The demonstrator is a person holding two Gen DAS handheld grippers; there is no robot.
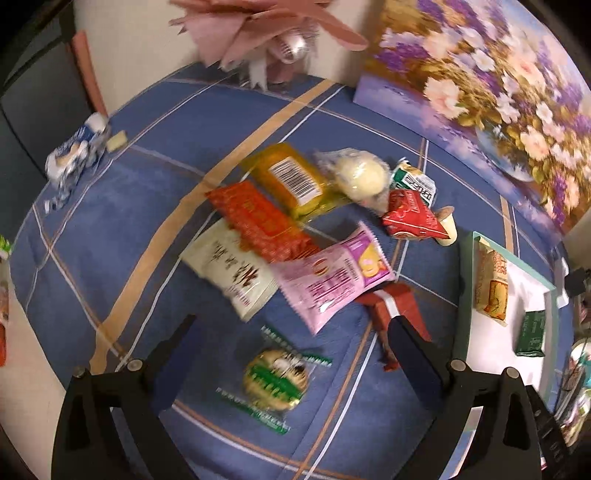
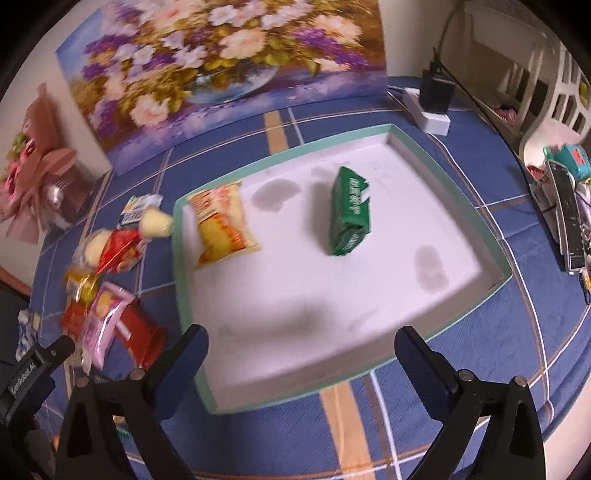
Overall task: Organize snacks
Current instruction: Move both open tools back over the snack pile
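Observation:
Snack packets lie in a heap on the blue checked cloth: a pink packet (image 1: 332,277), a white one (image 1: 229,269), a red-orange one (image 1: 258,221), a yellow one (image 1: 288,179) and a round bun (image 1: 360,177). My left gripper (image 1: 291,332) hangs open above a round green-wrapped biscuit (image 1: 275,380), holding nothing. A white tray with a mint rim (image 2: 454,184) holds a green packet (image 2: 349,210) and an orange packet (image 2: 221,225). My right gripper (image 2: 301,343) is open and empty over the tray's near edge. The left gripper's body (image 2: 33,369) shows at the lower left of the right wrist view.
A flower painting (image 2: 221,66) leans on the wall behind the tray. A pink bouquet (image 1: 258,33) stands at the back. A blue-white packet (image 1: 77,151) lies apart at the cloth's left. A white power strip with a black charger (image 2: 432,103) and cluttered items (image 2: 565,214) sit to the right.

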